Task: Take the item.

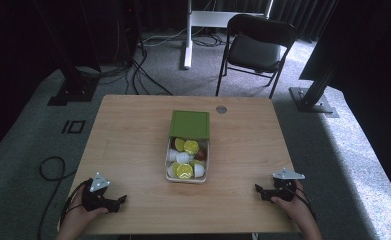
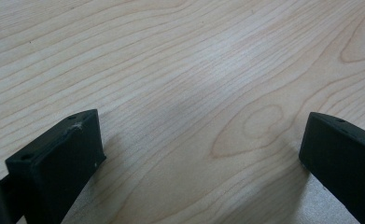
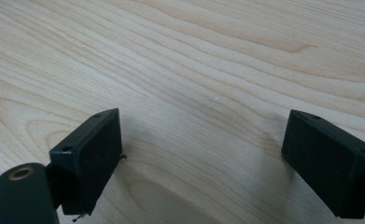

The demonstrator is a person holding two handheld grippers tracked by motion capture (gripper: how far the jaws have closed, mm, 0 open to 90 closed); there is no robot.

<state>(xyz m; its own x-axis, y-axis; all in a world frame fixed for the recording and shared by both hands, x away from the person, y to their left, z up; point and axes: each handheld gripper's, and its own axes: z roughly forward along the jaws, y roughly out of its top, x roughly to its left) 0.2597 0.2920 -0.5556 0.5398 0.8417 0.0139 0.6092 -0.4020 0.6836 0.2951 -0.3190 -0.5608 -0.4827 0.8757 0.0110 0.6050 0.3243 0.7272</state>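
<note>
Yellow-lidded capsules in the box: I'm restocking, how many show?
3 in the white box: two side by side at its far end by the green lid, one near its front. Others may lie hidden underneath.

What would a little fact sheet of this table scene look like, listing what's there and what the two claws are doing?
Surface: light wooden table
Centre item: white open box with its green lid flipped back
Box contents: small round capsules, some yellow-topped, some white, at least one brown
Left claw: jaws wide apart, bare wood between them, resting near the table's front left
Right claw: jaws wide apart, bare wood between them, near the front right
Behind the table: black folding chair on grey carpet
</note>
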